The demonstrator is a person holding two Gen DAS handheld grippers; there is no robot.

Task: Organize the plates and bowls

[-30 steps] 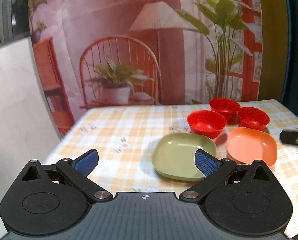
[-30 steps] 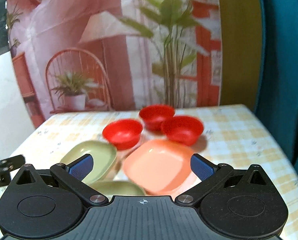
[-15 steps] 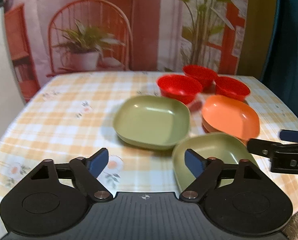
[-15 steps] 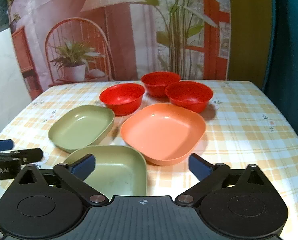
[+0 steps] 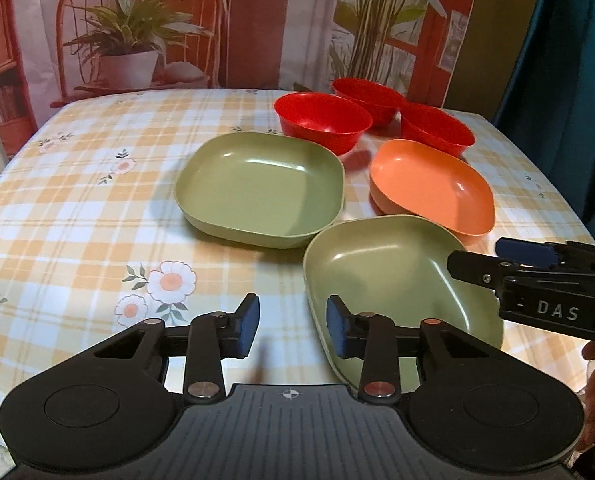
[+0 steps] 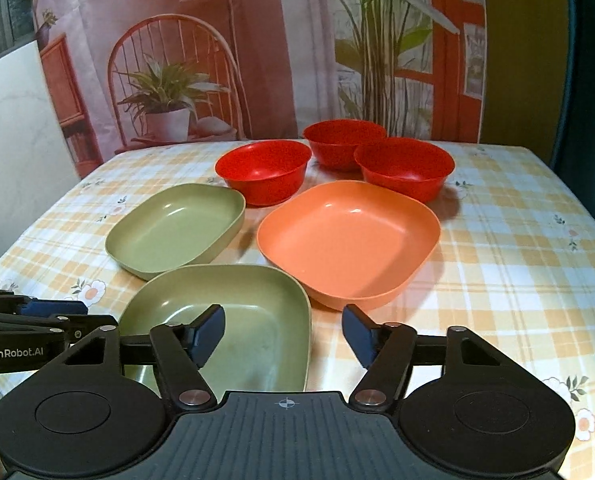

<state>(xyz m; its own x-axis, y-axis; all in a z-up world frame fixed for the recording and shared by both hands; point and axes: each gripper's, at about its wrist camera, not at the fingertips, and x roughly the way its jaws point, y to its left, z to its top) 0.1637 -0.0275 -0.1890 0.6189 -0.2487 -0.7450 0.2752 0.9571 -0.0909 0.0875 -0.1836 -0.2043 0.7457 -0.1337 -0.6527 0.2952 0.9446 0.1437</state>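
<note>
On the table (image 6: 517,248) we close both grippers, left (image 5: 291,330) and right (image 6: 283,334), astride the near plate's (image 6: 257,320) rims, not touching.

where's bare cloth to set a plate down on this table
Free: the wide strip of tablecloth left of the far green plate, and the strip right of the orange plate. Crowded: the middle, with three red bowls and the near green plate packed close.

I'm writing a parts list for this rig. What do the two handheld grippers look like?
Both are black plastic. The left gripper and right gripper each have two hinged fingers tipped with blue ribbed pads, silver pivot pins, round side housings and a grooved grey base. White lettering marks their sides: "GenRobot.AI" and "DAS".
</note>
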